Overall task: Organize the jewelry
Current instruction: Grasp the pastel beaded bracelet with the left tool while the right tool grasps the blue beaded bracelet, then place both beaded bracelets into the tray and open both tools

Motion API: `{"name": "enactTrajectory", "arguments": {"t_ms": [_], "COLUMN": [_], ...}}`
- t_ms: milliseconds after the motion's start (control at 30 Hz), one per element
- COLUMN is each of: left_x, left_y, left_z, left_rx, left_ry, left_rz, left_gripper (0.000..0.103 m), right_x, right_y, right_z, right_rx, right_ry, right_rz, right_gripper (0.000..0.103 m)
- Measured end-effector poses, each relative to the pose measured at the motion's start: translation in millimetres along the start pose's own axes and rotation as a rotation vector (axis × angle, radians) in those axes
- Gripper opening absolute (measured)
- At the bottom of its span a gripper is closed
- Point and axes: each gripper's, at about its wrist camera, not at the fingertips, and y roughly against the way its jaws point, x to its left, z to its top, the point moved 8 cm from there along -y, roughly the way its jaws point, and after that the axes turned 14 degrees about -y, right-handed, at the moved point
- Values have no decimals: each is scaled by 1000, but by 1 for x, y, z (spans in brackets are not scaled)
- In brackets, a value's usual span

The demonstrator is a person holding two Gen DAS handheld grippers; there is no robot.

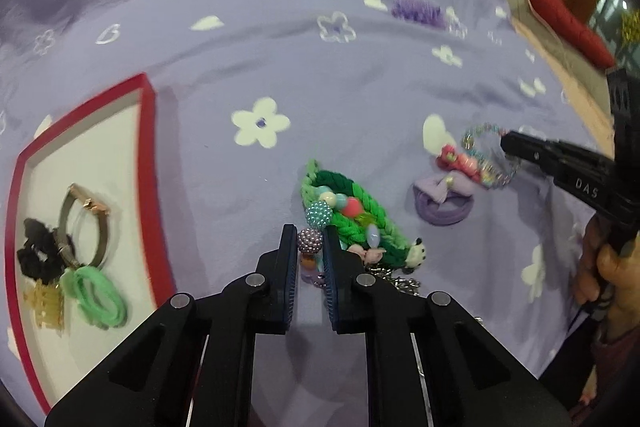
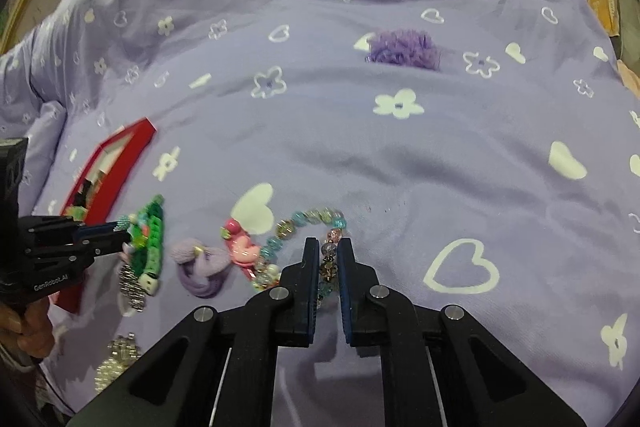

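My left gripper (image 1: pixel 310 235) is shut on a purple bead of a chunky pastel bead bracelet (image 1: pixel 320 213), which lies across a green braided band (image 1: pixel 360 217) on the lilac bedspread. In the right wrist view the same gripper (image 2: pixel 122 231) comes in from the left at the green band (image 2: pixel 154 231). My right gripper (image 2: pixel 328 246) is shut on a glittery glass-bead bracelet (image 2: pixel 304 223) whose loop curls away to the left. From the left wrist view that gripper (image 1: pixel 506 143) pinches the bracelet (image 1: pixel 486 163) at the right.
A red-rimmed white tray (image 1: pixel 148 163) at the left holds a bangle watch, a black scrunchie, green hair ties and a gold clip. Between the grippers lie a lilac bow hair tie (image 2: pixel 202 267) and a pink clip (image 2: pixel 240 247). Silver chain (image 2: pixel 132 283) lies near; a purple scrunchie (image 2: pixel 404 49) lies far back.
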Motion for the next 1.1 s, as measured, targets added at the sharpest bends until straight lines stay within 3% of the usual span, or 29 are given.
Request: {"name": "enactTrajectory", "arguments": {"t_ms": [567,1100], "left_x": [28,79], "left_y": [90,124], "left_z": [-15,-68], "left_rx": [-187,-203], "left_ry": [137,261], "left_rz": [26,100], "left_gripper": [11,11], "right_x": [66,169], "right_y": [66,60], "right_z": [22,-7], "right_rx": [-105,-35], "right_ry": [38,157], "right_rz": [149,296], "right_gripper": [8,8]}}
